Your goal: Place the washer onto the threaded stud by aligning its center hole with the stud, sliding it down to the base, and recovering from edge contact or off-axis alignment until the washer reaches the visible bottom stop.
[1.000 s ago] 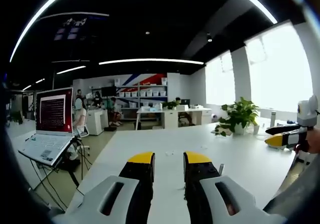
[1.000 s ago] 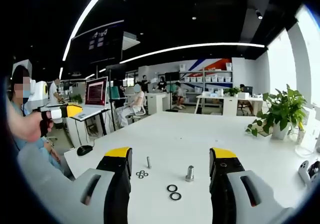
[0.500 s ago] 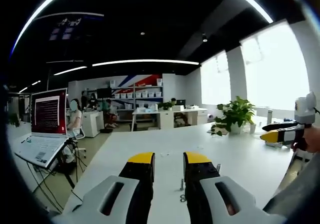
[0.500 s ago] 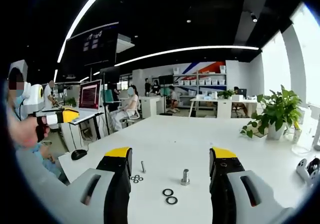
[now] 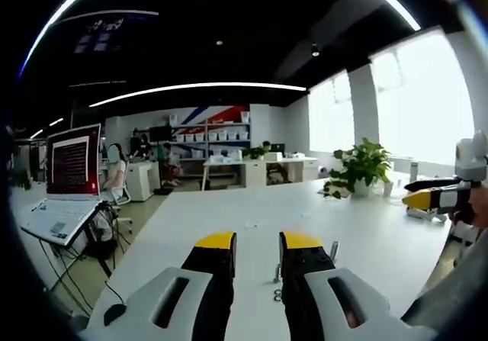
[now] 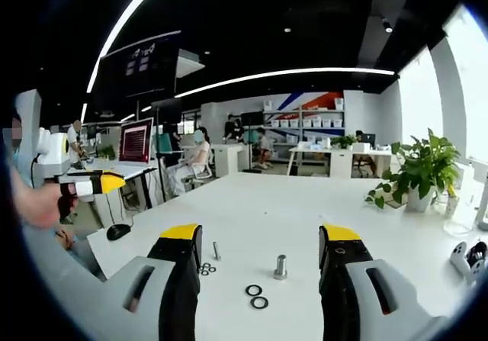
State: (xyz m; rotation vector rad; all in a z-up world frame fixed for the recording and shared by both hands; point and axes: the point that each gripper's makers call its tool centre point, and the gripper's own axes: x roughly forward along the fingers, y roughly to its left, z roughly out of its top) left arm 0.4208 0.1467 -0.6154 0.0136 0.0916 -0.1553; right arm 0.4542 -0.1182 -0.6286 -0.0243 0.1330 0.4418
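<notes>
RISK: washer may snag on the stud (image 6: 280, 266) threads if lowered tilted or off-centre | RIGHT: right gripper (image 6: 259, 243) jaws wide apart, empty; two washers (image 6: 256, 296) on table (image 6: 305, 211) between them, just beside the stud | LEFT: left gripper (image 5: 257, 242) jaws nearly together, empty

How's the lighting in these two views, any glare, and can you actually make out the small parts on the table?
Left gripper view: the windows blow out white, and the ceiling is dark. Right gripper view: even light on the white table; the upright stud and two dark washers read clearly between the tongs, while the edges curve from fisheye.
</notes>
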